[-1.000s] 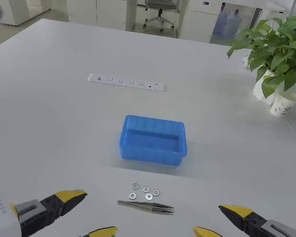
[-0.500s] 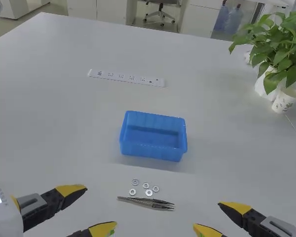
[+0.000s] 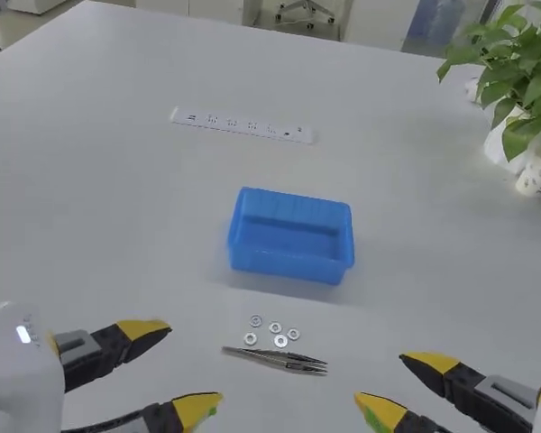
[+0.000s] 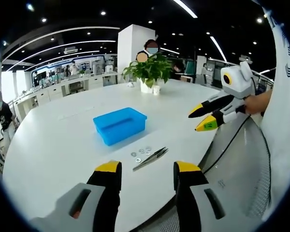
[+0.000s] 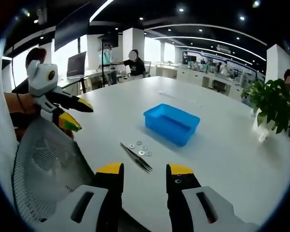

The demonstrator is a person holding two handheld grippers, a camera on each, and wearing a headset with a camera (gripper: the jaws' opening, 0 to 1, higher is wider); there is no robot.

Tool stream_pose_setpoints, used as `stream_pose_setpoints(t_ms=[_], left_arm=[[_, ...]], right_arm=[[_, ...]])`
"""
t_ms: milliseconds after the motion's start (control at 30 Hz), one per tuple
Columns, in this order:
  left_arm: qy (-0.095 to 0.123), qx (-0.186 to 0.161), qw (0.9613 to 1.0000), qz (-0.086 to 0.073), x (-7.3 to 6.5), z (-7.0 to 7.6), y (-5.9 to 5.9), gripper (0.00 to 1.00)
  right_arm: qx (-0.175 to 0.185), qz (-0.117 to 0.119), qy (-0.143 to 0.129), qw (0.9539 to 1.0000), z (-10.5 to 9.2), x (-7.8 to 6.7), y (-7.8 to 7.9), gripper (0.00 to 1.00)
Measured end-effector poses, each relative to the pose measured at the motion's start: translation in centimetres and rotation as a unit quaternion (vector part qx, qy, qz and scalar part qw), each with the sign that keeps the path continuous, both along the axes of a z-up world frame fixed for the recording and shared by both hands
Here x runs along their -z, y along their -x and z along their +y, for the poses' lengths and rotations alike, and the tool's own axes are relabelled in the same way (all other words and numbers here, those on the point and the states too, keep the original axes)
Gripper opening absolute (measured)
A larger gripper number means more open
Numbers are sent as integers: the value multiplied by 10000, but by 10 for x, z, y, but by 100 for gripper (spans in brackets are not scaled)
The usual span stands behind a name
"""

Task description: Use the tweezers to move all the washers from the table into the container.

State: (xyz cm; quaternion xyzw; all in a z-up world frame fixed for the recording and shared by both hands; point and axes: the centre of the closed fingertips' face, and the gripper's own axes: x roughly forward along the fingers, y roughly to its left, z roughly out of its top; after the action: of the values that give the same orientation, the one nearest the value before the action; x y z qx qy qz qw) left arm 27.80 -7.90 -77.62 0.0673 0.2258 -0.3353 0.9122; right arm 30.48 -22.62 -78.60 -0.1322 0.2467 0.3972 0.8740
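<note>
Head view: tweezers (image 3: 275, 358), washers (image 3: 273, 330) unmoved; left gripper (image 3: 192, 363), right gripper (image 3: 381, 378) spread wide.

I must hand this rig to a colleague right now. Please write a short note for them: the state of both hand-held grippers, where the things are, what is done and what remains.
Left hand-held gripper: open, holding nothing, at the near side of the table.
Right hand-held gripper: open, holding nothing, also at the near side.
Tweezers: lying flat on the table between the two grippers, not picked up.
Washers: five, in a small cluster just beyond the tweezers, short of the blue container.
Done: nothing; the container looks empty.
Left: pick up the tweezers and move all five washers into the container.
</note>
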Motion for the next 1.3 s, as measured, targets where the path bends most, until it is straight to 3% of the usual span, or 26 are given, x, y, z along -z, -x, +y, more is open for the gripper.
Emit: stream_pose_setpoints(t_ms=[133, 300, 333, 400, 467, 667, 700, 933, 1200, 1300], left_arm=[[-39, 116, 9998, 126, 8, 1, -8, 49], [52, 245, 9993, 278, 19, -4, -19, 51], [130, 291, 9987, 392, 23, -7, -21, 52], [109, 366, 9982, 463, 28, -9, -25, 54], [44, 445, 9980, 443, 31, -12, -31, 54], [-16, 663, 9961, 575, 45, -20, -41, 55], [-19, 681, 9960, 584, 47, -21, -42, 55], [-269, 1000, 9912, 827, 73, -28, -42, 54], [-412, 1214, 9880, 863, 84, -35, -53, 50], [-449, 1238, 9873, 890, 88, -36, -57, 49]], right_arm=[[-566, -69, 435, 9974, 12, 12, -8, 36], [-851, 34, 553, 9948, 25, 26, -17, 36], [-915, 59, 588, 9941, 28, 30, -19, 36], [-1033, 104, 649, 9925, 31, 35, -22, 36], [-1196, 119, 762, 9898, 35, 41, -25, 36], [-1527, 201, 984, 9832, 42, 55, -27, 36], [-1648, 211, 1065, 9803, 44, 60, -26, 36], [-1879, 363, 1155, 9747, 54, 77, -27, 32], [-2094, 434, 1160, 9700, 66, 83, -34, 25], [-2262, 539, 1209, 9651, 70, 87, -33, 22]])
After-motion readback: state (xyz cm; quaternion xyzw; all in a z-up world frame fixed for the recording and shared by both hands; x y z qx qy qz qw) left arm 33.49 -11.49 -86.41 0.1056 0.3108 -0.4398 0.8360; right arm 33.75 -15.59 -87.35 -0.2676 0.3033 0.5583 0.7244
